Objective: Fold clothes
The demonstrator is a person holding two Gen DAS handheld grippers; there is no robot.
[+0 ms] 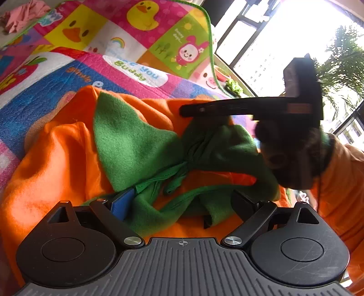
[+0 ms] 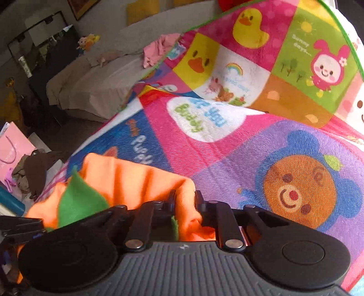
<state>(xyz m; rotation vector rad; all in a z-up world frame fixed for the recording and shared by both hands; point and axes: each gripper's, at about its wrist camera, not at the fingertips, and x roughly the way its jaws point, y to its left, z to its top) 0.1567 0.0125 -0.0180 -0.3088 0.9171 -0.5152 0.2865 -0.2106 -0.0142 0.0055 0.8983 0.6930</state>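
Right fingers (image 2: 198, 205) tight on orange garment (image 2: 141, 179)

The fleece garment (image 1: 68, 148) lies on the play mat (image 1: 95, 43), at six o'clock; a crumpled cloth (image 1: 20, 16) sits beyond the mat at eleven o'clock.

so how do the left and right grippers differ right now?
The left gripper stands wide open; the right gripper is pinched shut on the orange garment. The left gripper's fingers straddle the garment's bunched green felt part without clamping it; the right holds an orange fold at the garment's edge. Both are over the same garment on the patterned play mat.
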